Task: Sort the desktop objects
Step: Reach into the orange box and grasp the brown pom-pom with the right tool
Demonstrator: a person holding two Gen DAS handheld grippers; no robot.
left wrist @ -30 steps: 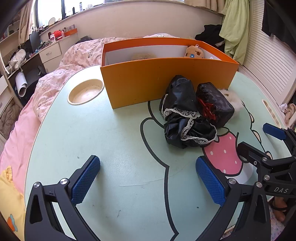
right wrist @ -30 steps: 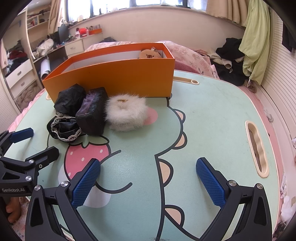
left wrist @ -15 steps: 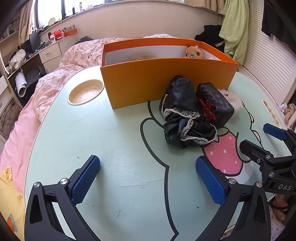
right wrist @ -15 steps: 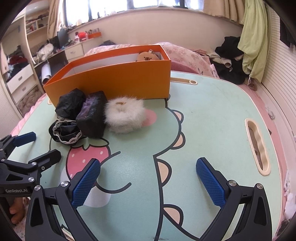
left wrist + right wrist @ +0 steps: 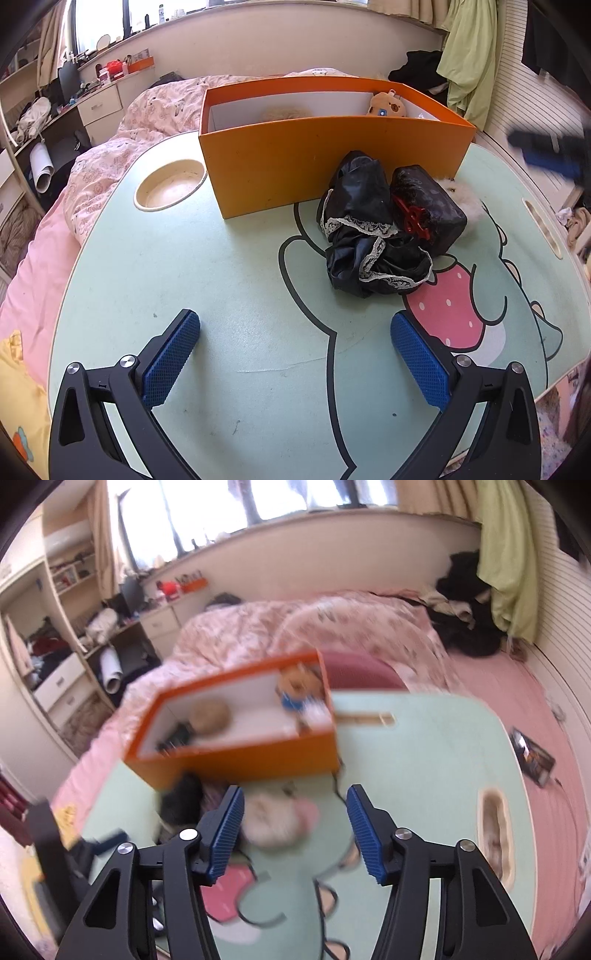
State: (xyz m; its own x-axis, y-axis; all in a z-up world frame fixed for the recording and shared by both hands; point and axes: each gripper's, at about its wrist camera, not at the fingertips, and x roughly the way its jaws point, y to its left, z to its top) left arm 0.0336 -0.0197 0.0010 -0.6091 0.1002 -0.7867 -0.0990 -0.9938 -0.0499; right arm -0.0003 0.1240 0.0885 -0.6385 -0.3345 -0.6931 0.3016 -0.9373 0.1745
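Our right claw [image 5: 295, 830], empty and closing above the white fluffy pouch [image 5: 275, 821] at lower centre, may shut on air, while our left claw [image 5: 295, 365] hangs wide open, empty.

The left claw [image 5: 295, 354] hangs over the pale green counter [image 5: 192, 266], its blue pads wide apart with nothing between them. At twelve o'clock stands an orange box [image 5: 325, 162], open-topped, with a small plush toy [image 5: 386, 105] at its far right end. Touching the box's front wall at one o'clock lie a black lace-trimmed cloth [image 5: 365, 236], a dark pouch [image 5: 428, 206] just beside it, and white fluff [image 5: 467, 199] behind. A round recess [image 5: 170, 184] sits at eleven o'clock. At two o'clock, the blurred right claw [image 5: 546, 155] hangs above the counter's edge.
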